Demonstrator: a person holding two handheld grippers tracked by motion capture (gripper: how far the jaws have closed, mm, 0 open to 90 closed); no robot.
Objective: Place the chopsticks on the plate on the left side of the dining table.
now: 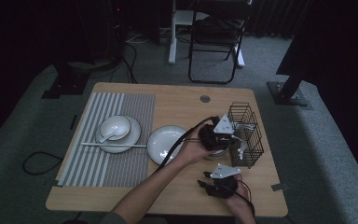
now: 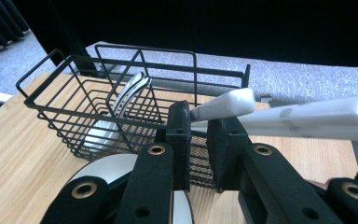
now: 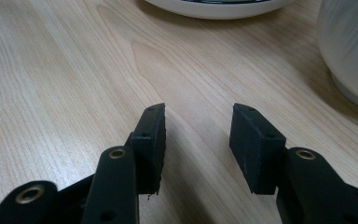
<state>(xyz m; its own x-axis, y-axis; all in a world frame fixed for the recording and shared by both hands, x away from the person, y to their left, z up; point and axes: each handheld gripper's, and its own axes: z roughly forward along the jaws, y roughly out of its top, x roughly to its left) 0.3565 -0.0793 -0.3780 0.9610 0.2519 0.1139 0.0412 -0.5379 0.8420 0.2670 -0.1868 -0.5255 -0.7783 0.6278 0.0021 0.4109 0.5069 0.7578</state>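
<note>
**Left claw holding white chopsticks by the rack**

Nearest, the right claw (image 3: pixel 198 149) sits spread over bare tabletop (image 3: pixel 51 70), nothing in it. Farther back, the left claw (image 2: pixel 199 140) is pinching white chopsticks (image 2: pixel 279 114) just beside the black wire basket (image 2: pixel 74 107) at the right side, spoon (image 2: pixel 121 105) inside.

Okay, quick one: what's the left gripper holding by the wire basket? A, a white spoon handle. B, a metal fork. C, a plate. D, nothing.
A: in the left gripper view, the left gripper is clamped on a white spoon handle just in front of the black wire basket.
</note>
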